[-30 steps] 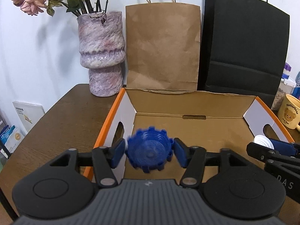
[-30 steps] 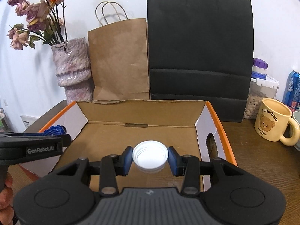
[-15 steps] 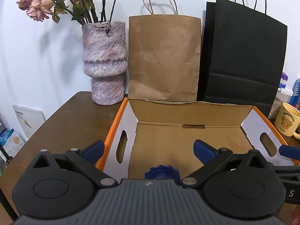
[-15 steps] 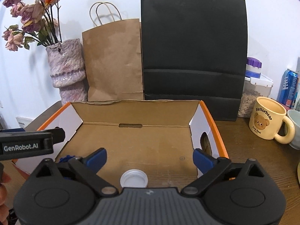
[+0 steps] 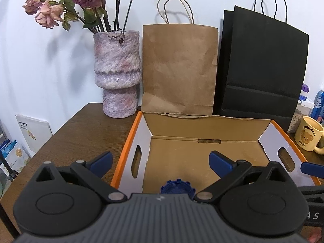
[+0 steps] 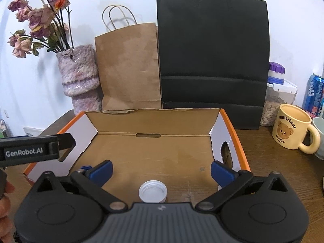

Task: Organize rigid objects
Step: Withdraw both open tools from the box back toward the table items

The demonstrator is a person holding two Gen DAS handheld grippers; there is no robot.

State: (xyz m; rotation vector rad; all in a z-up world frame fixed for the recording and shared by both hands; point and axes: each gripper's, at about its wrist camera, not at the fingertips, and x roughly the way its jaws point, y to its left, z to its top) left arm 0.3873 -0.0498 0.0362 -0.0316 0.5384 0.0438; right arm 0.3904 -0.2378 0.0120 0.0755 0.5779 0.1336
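Note:
An open cardboard box with orange rims (image 5: 129,141) (image 6: 232,125) lies on the brown table. A blue ribbed cap (image 5: 177,186) rests on the box floor near its front left, partly hidden by my left gripper's body. My left gripper (image 5: 160,162) is wide open above it, holding nothing. A white cap (image 6: 152,190) rests open side up on the box floor near the front. My right gripper (image 6: 161,169) is wide open above it, holding nothing. The left gripper's side also shows in the right wrist view (image 6: 36,149).
Behind the box stand a purple vase with dried roses (image 5: 117,75), a brown paper bag (image 5: 180,68) and a black paper bag (image 5: 261,75). A cream bear mug (image 6: 291,129), a lidded jar (image 6: 277,97) and a blue can (image 6: 314,95) stand at the right.
Both grippers opened and let go of their caps, which now lie on the box floor. Both grippers then pulled back and up a little.

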